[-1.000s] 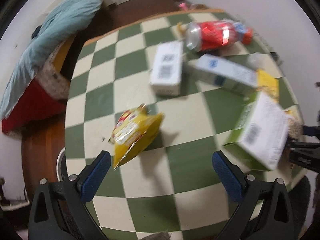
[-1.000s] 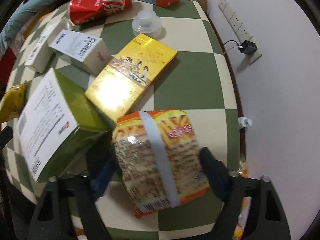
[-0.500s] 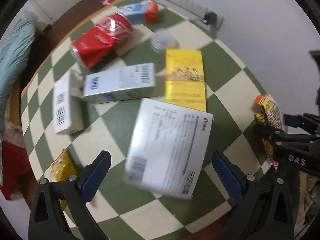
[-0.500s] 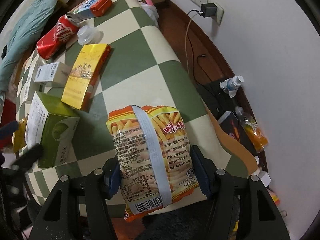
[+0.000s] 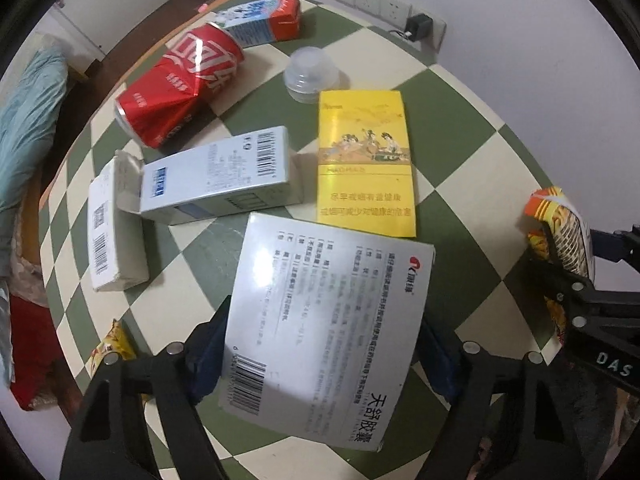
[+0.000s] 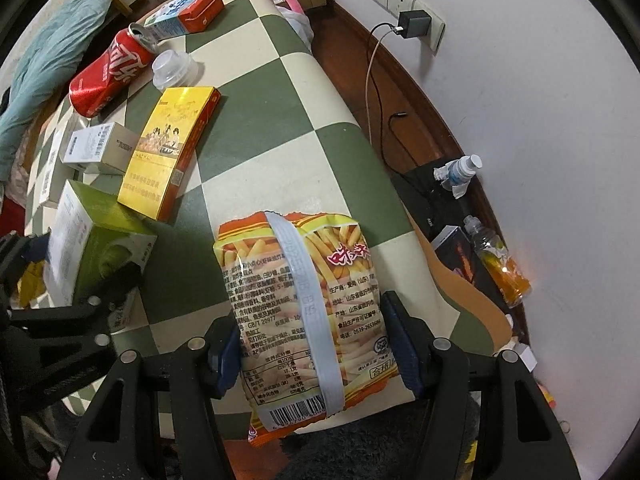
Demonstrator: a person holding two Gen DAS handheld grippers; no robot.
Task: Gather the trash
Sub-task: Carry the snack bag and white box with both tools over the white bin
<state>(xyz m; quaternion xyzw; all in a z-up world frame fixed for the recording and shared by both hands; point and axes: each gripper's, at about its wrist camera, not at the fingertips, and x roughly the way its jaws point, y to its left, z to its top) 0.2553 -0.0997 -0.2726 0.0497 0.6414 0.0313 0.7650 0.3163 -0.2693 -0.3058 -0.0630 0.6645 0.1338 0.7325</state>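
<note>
Closing left claw (image 5: 320, 354) now straddling medicine box (image 5: 326, 336) — earlier over table, right claw (image 6: 310, 354) still gripping snack bag (image 6: 304, 304).

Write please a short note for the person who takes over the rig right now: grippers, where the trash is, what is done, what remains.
Right gripper: jaws shut on the fries snack bag, above the table's near edge.
Left gripper: jaws closing around the green medicine box; grip not confirmed.
On the checkered table: crushed red can, milk carton, clear plastic cup, yellow carton, two white boxes, yellow wrapper.
Done: nothing visibly binned; no bin in view.
Left: everything.
</note>
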